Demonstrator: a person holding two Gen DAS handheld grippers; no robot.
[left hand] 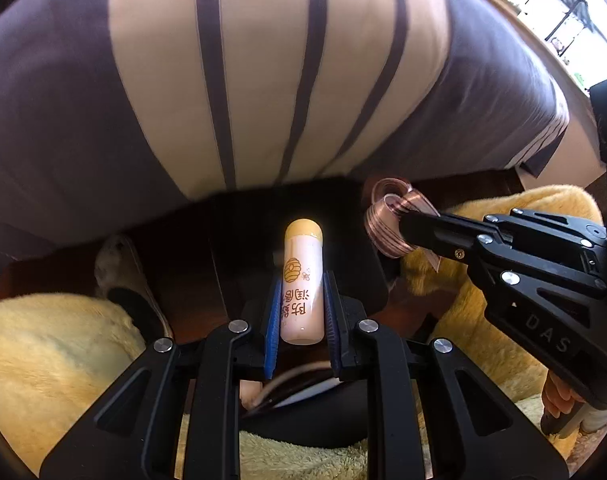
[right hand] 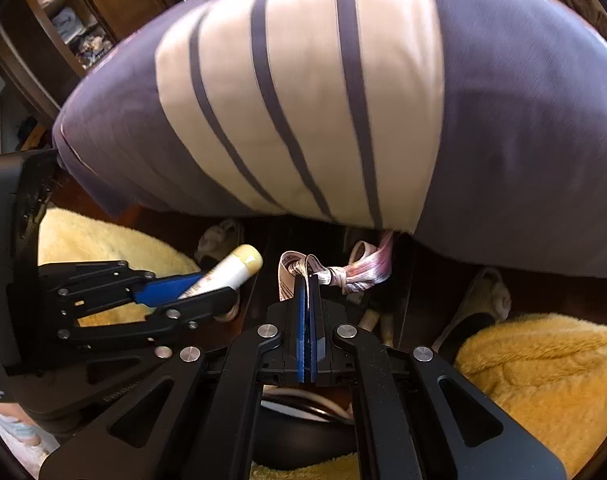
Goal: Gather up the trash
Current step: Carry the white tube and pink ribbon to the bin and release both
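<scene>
My left gripper (left hand: 301, 316) is shut on a pink lip-balm tube (left hand: 302, 280) with a yellow cap and a beehive print; the tube sticks out forward between the blue pads. It also shows in the right wrist view (right hand: 227, 272), held by the left gripper (right hand: 207, 292). My right gripper (right hand: 308, 280) is shut on a knotted pink striped ribbon (right hand: 343, 268), whose loops hang past the fingertips. In the left wrist view the right gripper (left hand: 407, 228) comes in from the right with the ribbon (left hand: 387, 216) at its tip.
A large purple and cream striped cushion (left hand: 263, 80) fills the upper half of both views, close ahead (right hand: 323, 100). Yellow fluffy covers (left hand: 55, 352) lie left and right (right hand: 543, 380). Slippers (right hand: 479, 308) sit on the dark wooden floor (left hand: 191, 280) below.
</scene>
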